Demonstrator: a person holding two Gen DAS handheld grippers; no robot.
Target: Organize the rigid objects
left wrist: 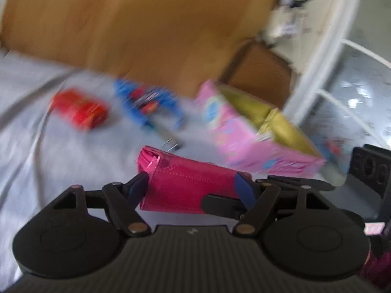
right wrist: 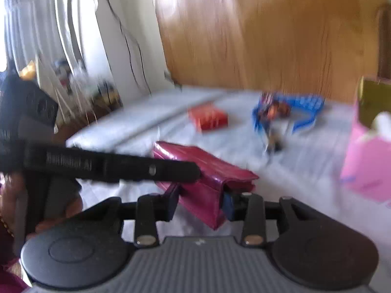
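A shiny magenta pouch (left wrist: 185, 183) is held between both grippers above the grey bedsheet (left wrist: 36, 134). My left gripper (left wrist: 193, 188) is shut on its one end. My right gripper (right wrist: 201, 201) is shut on the other end of the pouch (right wrist: 207, 173). The left gripper's black finger (right wrist: 122, 164) crosses the right wrist view. A pink box (left wrist: 246, 131) with a yellow-green inside stands open to the right; it also shows in the right wrist view (right wrist: 366, 156). A red box (left wrist: 78, 108) and a blue packaged toy (left wrist: 149, 105) lie farther back on the sheet.
A wooden headboard (left wrist: 146, 24) rises behind the bed. A white metal rail (left wrist: 325, 56) and tiled floor lie to the right. In the right wrist view, curtains (right wrist: 48, 24) and clutter stand at the left. Both views are motion-blurred.
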